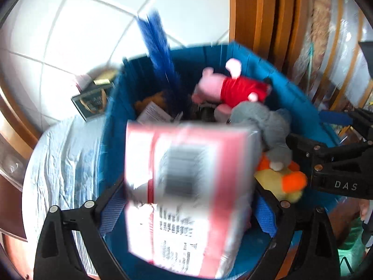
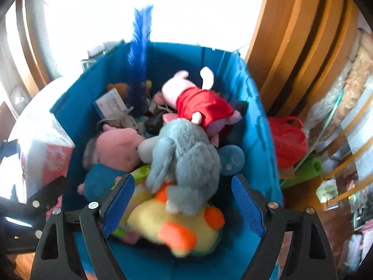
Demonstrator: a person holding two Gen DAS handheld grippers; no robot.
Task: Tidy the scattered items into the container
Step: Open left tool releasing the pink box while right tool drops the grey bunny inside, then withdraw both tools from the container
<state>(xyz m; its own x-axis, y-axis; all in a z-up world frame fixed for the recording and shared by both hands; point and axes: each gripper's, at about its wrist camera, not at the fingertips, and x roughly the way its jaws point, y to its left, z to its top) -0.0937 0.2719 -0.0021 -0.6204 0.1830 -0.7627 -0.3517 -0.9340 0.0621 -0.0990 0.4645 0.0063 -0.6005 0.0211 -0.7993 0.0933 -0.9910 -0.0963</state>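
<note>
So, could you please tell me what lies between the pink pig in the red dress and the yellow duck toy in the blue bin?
In the right wrist view, a grey plush lies between the pig and the duck, resting on the duck.

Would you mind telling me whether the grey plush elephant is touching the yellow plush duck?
Touching: the right wrist view shows the grey plush elephant lying directly on the yellow plush duck, no gap.

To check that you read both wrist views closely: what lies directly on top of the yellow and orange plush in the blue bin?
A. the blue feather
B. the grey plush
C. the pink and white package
B: the grey plush rests on the yellow and orange plush.
</note>
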